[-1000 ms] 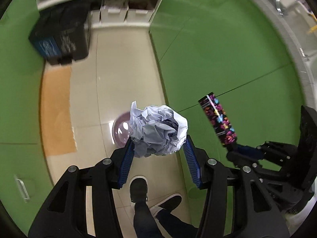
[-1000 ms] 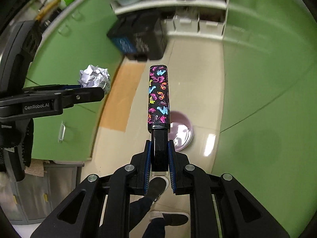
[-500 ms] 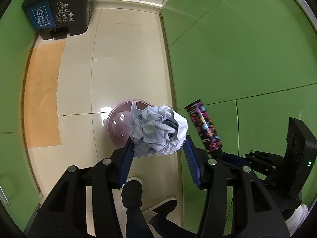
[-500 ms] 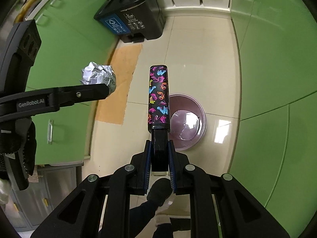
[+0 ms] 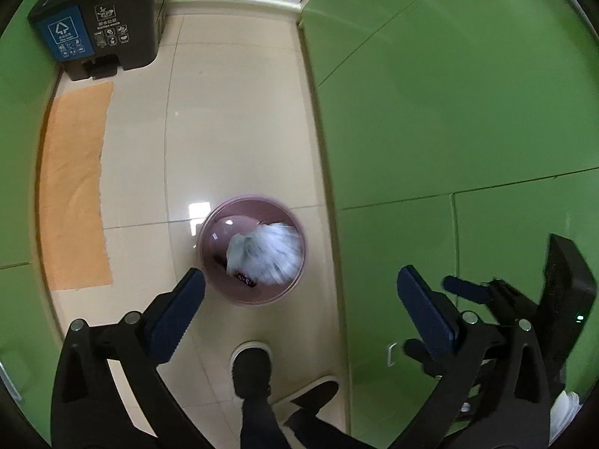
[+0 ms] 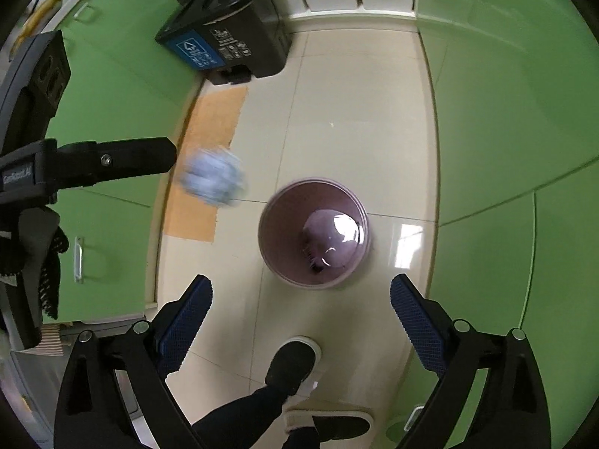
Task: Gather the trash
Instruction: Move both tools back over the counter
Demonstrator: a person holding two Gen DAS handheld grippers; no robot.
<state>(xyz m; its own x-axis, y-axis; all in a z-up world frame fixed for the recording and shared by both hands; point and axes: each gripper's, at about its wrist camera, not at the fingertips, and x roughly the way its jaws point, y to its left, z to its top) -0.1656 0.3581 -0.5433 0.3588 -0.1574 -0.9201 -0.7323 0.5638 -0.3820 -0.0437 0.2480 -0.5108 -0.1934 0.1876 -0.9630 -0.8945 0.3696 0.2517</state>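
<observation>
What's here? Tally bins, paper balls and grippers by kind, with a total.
Bins: 2, pink bin, black bin.
Paper ball: 1, blurred.
Grippers: 2, left gripper, right gripper, both open.
Total: 5.

Blurred crumpled paper ball (image 5: 267, 254) airborne above pink bin (image 5: 239, 297).

My tongs (image 5: 299, 303) are black with blue pads (image 6: 185, 321). The bin (image 6: 279, 262) is mauve, the paper ball (image 6: 213, 179) white-grey, the floor (image 5: 232, 112) cream, the mat (image 5: 75, 187) at nine o'clock orange, the cabinets (image 5: 449, 93) green.
</observation>
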